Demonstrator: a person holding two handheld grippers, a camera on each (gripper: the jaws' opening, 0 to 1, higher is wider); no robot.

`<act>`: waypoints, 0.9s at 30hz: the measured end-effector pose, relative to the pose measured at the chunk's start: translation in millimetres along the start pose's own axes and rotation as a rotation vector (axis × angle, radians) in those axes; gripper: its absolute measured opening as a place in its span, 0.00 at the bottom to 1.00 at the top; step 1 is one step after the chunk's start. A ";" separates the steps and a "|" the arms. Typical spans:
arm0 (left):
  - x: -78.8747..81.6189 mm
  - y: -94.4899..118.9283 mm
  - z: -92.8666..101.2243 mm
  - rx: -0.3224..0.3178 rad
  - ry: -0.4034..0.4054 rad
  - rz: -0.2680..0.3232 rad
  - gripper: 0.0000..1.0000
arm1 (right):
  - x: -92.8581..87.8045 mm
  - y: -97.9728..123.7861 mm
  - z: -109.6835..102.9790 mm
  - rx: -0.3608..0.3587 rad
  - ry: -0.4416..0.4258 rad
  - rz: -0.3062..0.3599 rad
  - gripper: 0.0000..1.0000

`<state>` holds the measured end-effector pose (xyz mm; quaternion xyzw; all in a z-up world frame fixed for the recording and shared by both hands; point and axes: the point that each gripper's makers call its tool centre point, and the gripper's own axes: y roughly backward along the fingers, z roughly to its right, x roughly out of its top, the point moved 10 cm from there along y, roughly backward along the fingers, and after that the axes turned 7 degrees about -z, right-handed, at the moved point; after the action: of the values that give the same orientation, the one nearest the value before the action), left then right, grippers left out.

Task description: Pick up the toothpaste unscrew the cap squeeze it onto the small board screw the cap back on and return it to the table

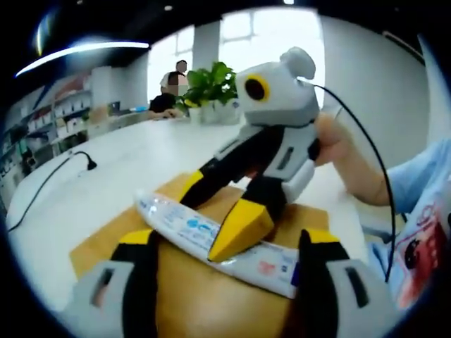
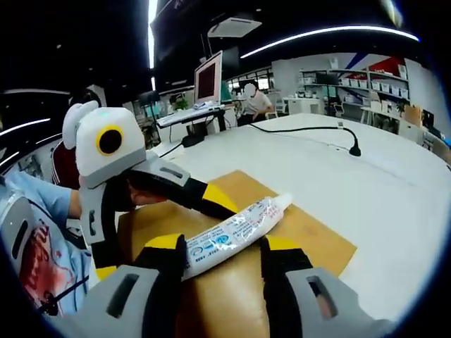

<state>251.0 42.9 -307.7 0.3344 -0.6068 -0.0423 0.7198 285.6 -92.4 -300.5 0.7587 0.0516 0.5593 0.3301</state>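
Straddling the toothpaste (image 1: 218,243) on the small board (image 1: 99,246), both grippers, left (image 1: 229,257) and right (image 2: 222,253), stand open-jawed.

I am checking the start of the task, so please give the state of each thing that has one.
Flat brown wooden board: lying on white table.
White toothpaste tube: lying flat on board, cap on.
Left gripper: open, straddling tube.
Right gripper: open, straddling tube.

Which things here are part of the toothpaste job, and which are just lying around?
Job:
toothpaste tube
small board
left gripper
right gripper

Lying about:
black cable
potted plant
monitor
shelves
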 end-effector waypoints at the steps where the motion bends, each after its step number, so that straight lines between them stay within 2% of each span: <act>1: -0.6 0.1 -0.1 -0.001 -0.001 0.005 0.89 | 0.0 0.1 0.0 -0.002 -0.001 0.001 0.44; 11: -0.6 2.4 2.0 0.011 -0.036 0.037 0.90 | 0.8 2.9 2.8 -0.009 -0.021 0.060 0.35; 15: -1.8 3.8 0.0 -0.005 -0.023 0.081 0.90 | 1.1 3.6 5.1 -0.002 -0.036 0.080 0.32; 18: -2.3 5.5 -0.1 -0.007 -0.027 0.100 0.90 | 0.7 3.2 6.9 0.017 -0.065 0.108 0.30; 27: 4.3 10.2 5.9 0.025 -0.108 0.159 0.89 | 1.2 6.7 3.3 0.103 -0.120 0.189 0.24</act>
<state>243.3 46.2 -298.4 0.2912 -0.6698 0.0047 0.6830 287.1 -98.6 -296.3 0.8082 -0.0114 0.5383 0.2387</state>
